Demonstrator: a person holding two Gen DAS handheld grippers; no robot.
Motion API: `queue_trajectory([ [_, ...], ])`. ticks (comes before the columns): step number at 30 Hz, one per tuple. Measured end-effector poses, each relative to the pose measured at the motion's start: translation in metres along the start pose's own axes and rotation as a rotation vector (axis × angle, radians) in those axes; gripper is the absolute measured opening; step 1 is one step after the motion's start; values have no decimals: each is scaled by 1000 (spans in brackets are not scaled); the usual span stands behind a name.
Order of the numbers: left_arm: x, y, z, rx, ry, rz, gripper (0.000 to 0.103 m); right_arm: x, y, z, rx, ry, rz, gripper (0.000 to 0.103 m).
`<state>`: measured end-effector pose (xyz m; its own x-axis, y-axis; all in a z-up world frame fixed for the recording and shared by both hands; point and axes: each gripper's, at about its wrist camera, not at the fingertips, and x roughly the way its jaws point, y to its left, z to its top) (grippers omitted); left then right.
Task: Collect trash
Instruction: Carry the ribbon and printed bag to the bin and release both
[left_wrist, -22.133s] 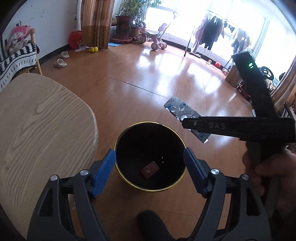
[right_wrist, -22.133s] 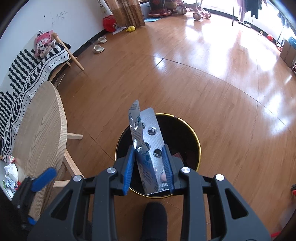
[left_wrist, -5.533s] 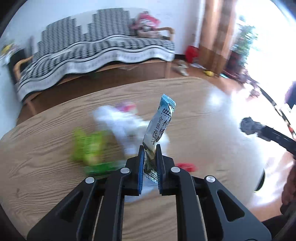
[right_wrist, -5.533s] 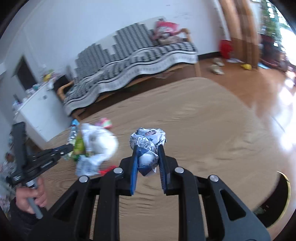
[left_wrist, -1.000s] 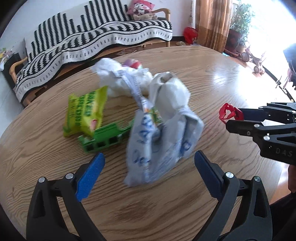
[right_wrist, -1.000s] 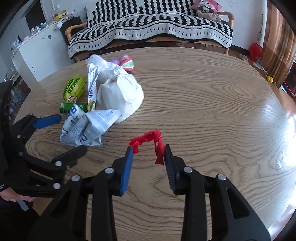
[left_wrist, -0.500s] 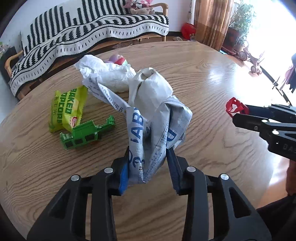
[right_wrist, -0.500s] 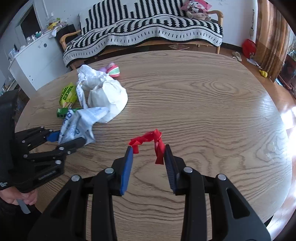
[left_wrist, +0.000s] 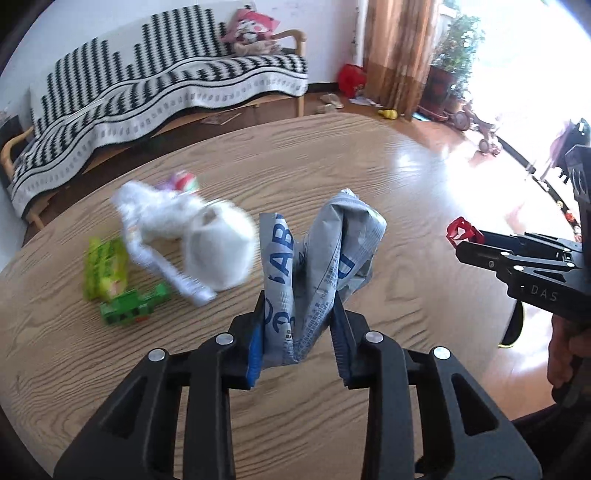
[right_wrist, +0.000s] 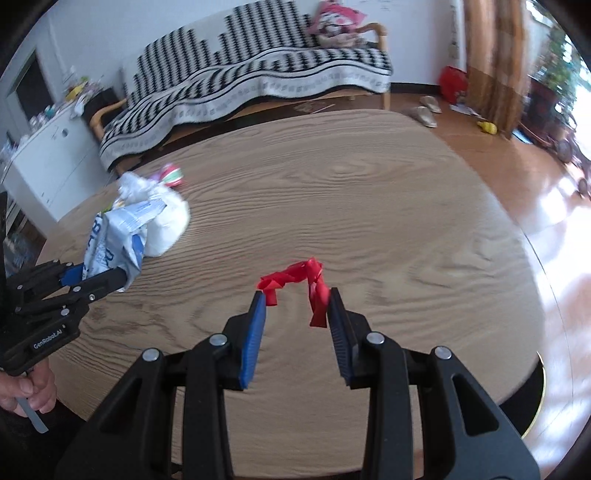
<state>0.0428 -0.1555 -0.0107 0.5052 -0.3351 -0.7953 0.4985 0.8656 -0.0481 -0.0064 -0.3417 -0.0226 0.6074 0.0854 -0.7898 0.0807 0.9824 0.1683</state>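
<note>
a: on the left of the bench (left_wrist: 388, 177) some trash is left: a green snack packet (left_wrist: 105, 267), a green plastic piece (left_wrist: 135, 303) just beside it, a white crumpled bag (left_wrist: 218, 251) and a small striped wrapper (left_wrist: 183, 181) behind it.

b: and the left hand-held gripper (left_wrist: 297, 339)?

a: its jaws have just been closing, and now they pinch a crumpled grey-blue printed bag (left_wrist: 317, 266), lifted off the wood. the grip is only on the lower folds.

b: so it can slide out?

a: i think yes, the film looks smooth and springy; a fast swing could pull it free.

b: the right hand-held gripper (right_wrist: 297, 317)?

a: narrow, holding a red ribbon scrap (right_wrist: 295, 282) between the pads. one end touches each pad, the middle arches above. it is very light, so it could slip or blow off on the way.

b: where is the bin?

a: only the gold rim of the black bin (right_wrist: 537, 398) shows, under the right edge of the bench. a drop too early could land on the floor.
</note>
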Motion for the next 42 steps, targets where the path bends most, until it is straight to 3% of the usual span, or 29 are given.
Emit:
queue_trajectory([
  [6, 10, -78, 15, 78, -17, -73, 31, -35, -76, -22, 111, -36, -65, 34],
  [14, 38, -204, 22, 183, -8, -225, 31, -86, -205, -81, 318, -68, -212, 34],
  [24, 75, -321, 2, 282, 42, -367, 31, -97, -311, -155, 535, 24, -322, 35],
  [28, 86, -344, -2, 304, 60, -387, 31, -95, -328, -166, 588, 47, -320, 36],
  [37, 98, -349, 4, 307, 73, -402, 31, -92, -326, -159, 600, 47, -324, 38],
  [42, 102, -349, 4, 300, 80, -404, 31, -96, -327, -161, 609, 20, -333, 61],
])
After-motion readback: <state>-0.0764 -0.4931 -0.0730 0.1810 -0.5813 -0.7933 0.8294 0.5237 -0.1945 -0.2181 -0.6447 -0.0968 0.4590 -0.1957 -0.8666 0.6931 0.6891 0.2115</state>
